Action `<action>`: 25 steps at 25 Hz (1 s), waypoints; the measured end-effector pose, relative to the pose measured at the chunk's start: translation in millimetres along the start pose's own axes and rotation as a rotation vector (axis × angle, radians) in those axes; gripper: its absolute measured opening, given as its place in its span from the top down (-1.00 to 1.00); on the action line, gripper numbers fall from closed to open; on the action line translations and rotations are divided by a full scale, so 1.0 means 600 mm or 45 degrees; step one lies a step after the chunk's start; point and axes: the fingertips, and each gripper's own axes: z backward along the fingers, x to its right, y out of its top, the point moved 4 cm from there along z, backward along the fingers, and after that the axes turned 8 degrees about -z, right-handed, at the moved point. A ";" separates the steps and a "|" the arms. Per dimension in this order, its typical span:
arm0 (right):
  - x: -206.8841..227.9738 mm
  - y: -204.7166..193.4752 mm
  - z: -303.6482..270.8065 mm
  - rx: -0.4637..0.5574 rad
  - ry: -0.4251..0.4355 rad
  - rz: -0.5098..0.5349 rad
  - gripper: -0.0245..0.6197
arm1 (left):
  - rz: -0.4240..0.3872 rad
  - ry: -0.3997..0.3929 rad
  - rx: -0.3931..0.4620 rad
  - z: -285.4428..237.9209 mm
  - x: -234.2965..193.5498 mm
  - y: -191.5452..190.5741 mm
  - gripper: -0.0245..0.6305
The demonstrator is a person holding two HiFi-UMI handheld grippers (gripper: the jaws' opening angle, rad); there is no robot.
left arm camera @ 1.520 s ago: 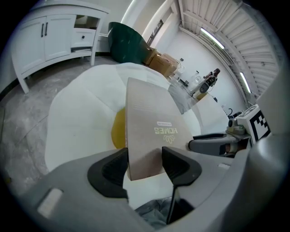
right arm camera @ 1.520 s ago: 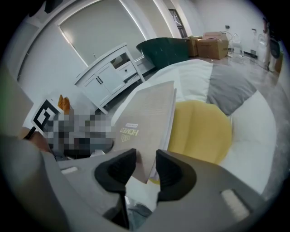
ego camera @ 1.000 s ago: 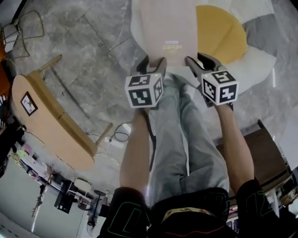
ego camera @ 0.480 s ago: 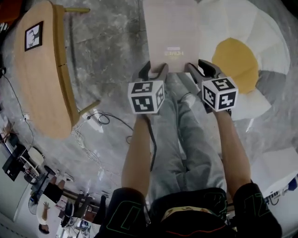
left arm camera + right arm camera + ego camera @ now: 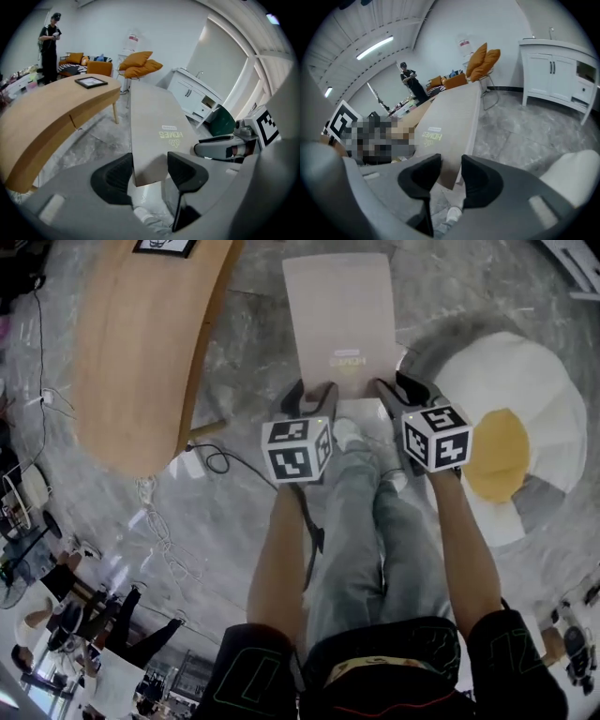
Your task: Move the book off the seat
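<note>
The large flat beige book (image 5: 342, 320) is held clear above the grey marble floor (image 5: 234, 521), between the curved wooden worktop (image 5: 141, 343) and the white-and-yellow egg-shaped seat cushion (image 5: 511, 427). The left gripper (image 5: 309, 395) has its jaws clamped on the book's near left corner, and the right gripper (image 5: 398, 390) has its jaws clamped on the near right corner.

A grey marbled floor (image 5: 253, 343) carries everything. A curved wooden table (image 5: 131, 362) stands on it at the far left, with a framed picture (image 5: 91, 82) lying on its top. Black cables (image 5: 211, 460) trail over the floor beside the table's near end, and an egg-shaped cushion (image 5: 525, 399) lies at the right.
</note>
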 end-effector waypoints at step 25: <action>-0.436 0.253 -0.379 -0.276 0.446 0.600 0.51 | 0.571 0.502 0.230 0.189 -0.495 0.029 0.16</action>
